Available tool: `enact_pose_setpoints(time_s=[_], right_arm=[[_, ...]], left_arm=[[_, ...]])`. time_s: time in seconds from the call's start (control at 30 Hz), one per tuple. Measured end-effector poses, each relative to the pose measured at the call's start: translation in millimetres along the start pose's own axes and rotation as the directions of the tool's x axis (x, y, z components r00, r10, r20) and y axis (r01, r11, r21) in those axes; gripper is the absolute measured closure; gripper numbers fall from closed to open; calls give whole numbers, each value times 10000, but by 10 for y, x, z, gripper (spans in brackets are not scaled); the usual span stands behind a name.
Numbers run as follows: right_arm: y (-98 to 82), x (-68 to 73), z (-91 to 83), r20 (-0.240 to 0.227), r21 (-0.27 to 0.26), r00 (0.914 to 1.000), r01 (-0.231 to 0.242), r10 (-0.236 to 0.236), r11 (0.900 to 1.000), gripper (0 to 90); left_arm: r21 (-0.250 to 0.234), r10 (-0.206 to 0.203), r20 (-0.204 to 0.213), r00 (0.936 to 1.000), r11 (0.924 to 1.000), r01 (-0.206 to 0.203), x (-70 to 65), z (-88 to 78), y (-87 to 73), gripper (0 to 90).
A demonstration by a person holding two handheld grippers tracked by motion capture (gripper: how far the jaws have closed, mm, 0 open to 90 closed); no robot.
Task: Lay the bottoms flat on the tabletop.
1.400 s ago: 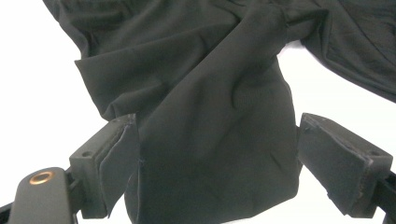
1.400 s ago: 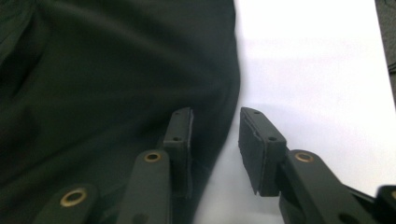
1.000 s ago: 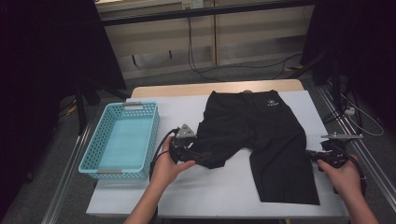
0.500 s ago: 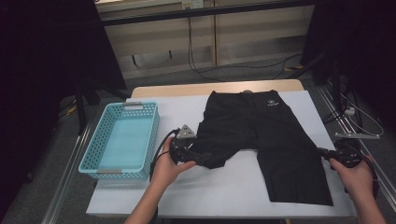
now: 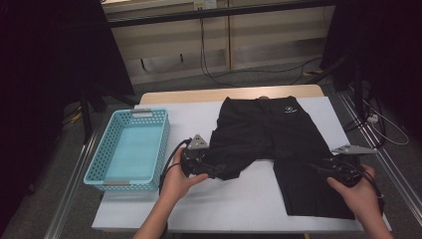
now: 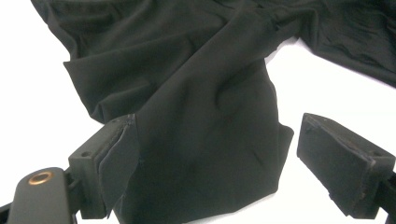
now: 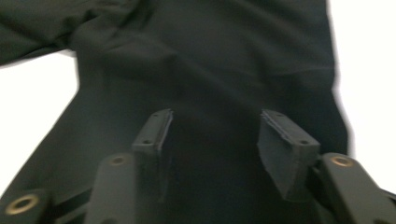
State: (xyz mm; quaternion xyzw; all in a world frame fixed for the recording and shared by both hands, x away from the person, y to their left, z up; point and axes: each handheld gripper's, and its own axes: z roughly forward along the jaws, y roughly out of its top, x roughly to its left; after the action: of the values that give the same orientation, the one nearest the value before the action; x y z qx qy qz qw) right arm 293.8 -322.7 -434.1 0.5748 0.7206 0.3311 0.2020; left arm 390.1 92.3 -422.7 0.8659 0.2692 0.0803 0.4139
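Black shorts (image 5: 278,134) lie flat on the white table (image 5: 239,209), waistband at the far side. My left gripper (image 5: 218,169) is at the hem of the bunched left leg (image 6: 205,140). Its jaws stand wide, with cloth lying between them and the right pad (image 6: 336,158) clear of it. My right gripper (image 5: 321,169) hovers over the straightened right leg (image 7: 210,60). Its jaws have just been opening and now stand apart above the cloth, gripping nothing.
A light blue plastic basket (image 5: 164,134) with nothing in it stands at the table's left. Bare white tabletop runs along the front edge between my hands. Beyond the table are a dark floor, cables and metal rails on the right.
My right gripper drew the right leg's hem outward to the right, then let go and came back a little to the left over the leg. The left hand stayed put.
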Motion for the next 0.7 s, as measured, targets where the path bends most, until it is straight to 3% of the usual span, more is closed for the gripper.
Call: enact_pose_setpoints(time_s=[0.23,0.43,0.7], right_arm=[[39,285,128,-375,-156,9980,507,-513,9986,309],[91,524,232,-800,-242,9912,1041,-1057,9943,255],[150,744,333,-1203,-559,9808,1475,-1533,9875,212]], left_arm=[[14,-98,-100,9999,10000,98,30,-6,-38,126],[-78,-363,-61,9993,9993,363,80,-28,-58,99],[25,-247,-161,9996,9997,247,138,-17,-69,75]])
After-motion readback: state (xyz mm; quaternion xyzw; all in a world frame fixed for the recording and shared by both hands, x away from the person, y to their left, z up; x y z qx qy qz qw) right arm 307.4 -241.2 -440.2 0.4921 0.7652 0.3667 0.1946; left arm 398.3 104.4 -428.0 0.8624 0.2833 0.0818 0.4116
